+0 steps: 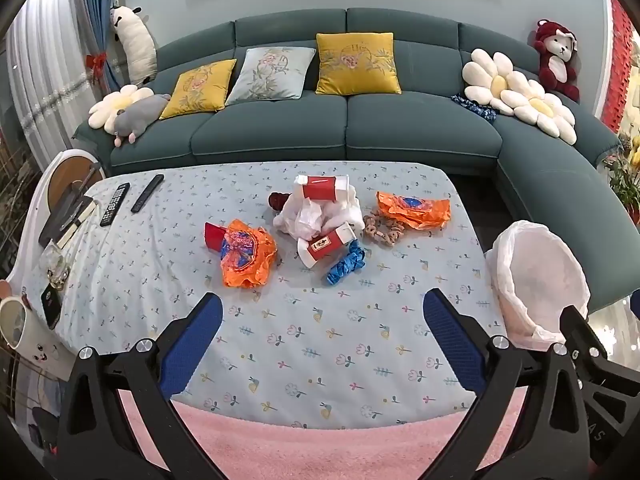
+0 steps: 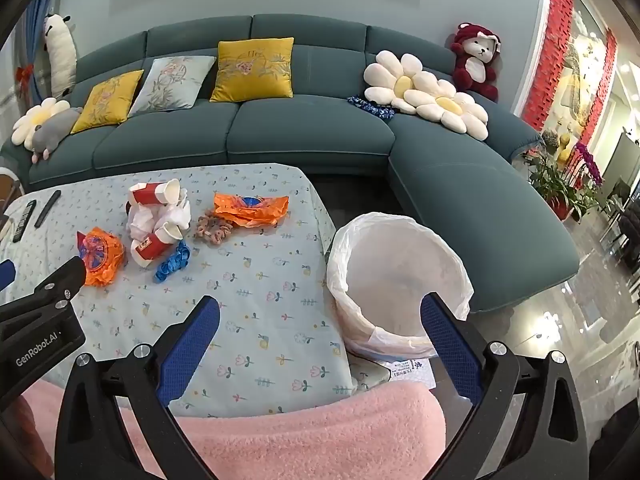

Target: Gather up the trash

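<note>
Far left edge of the left wrist view: a white mug (image 1: 16, 326) at the tabletop (image 1: 304, 344) border, mouth turned toward the camera, inside too dim to read.

Upper left of the cloth: two black remotes (image 1: 130, 199) side by side.

Centre of that view, the trash, left to right: a crumpled orange wrapper (image 1: 248, 258) touching a small red piece (image 1: 214, 235); a heap of white tissue (image 1: 316, 214) with one red-and-white paper cup (image 1: 322, 188) lying on top and a second paper cup (image 1: 326, 246) on its side at the front, both seemingly with nothing inside; a blue scrunched piece (image 1: 345, 266) just beside the second cup; a beige scrunchie-like ring (image 1: 383, 230); another flat orange wrapper (image 1: 414, 210) touching it.

Right of the tabletop: a bin (image 2: 400, 280) lined with a white bag, upright, off the tabletop edge, interior showing only the liner, no trash in it.

Left hand-held gripper (image 1: 322, 340): blue fingers spread wide, nothing between them, hanging over bare cloth near the bottom, well short of the trash.

Right hand-held gripper (image 2: 320, 344): likewise spread wide and holding nothing, one finger over the tabletop corner, the other in front of the bin rim.
</note>
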Motion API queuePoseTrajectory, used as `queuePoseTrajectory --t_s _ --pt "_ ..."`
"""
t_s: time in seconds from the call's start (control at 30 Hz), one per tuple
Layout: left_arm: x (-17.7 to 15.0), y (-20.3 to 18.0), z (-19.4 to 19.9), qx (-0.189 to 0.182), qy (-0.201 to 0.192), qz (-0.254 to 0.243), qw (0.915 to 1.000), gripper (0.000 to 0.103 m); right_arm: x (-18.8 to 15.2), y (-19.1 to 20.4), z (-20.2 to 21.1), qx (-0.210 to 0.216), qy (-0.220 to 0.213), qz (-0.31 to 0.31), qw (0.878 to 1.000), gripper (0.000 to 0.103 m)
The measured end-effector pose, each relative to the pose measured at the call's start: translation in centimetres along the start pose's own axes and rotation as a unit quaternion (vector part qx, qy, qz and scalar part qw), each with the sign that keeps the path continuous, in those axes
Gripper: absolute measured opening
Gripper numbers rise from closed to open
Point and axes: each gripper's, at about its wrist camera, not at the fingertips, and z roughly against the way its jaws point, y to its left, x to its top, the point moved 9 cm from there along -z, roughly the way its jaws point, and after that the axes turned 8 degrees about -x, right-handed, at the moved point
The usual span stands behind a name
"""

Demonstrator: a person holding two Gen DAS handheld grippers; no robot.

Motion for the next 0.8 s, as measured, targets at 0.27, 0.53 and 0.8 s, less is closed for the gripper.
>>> queuePoseTrajectory --t_s 0.27,0.53,0.8 --pt "-0.08 -0.15 0.28 -0.002 -0.001 0.001 1.0000 0.096 -0.11 -0.02 -0.08 -0.001 0.000 0.001 1.000 0.096" --pt "-0.27 -0.70 0.04 -0.001 -0.001 -0.002 1.0000 0.096 -0.24 0.05 -0.38 -0.004 0.002 0.004 1.000 0.096" --pt "-0.08 -0.74 0.08 -0.003 -0.002 -0.003 1.0000 0.096 -0.19 -0.35 -0.58 -0.004 0.002 0.004 1.000 0.096"
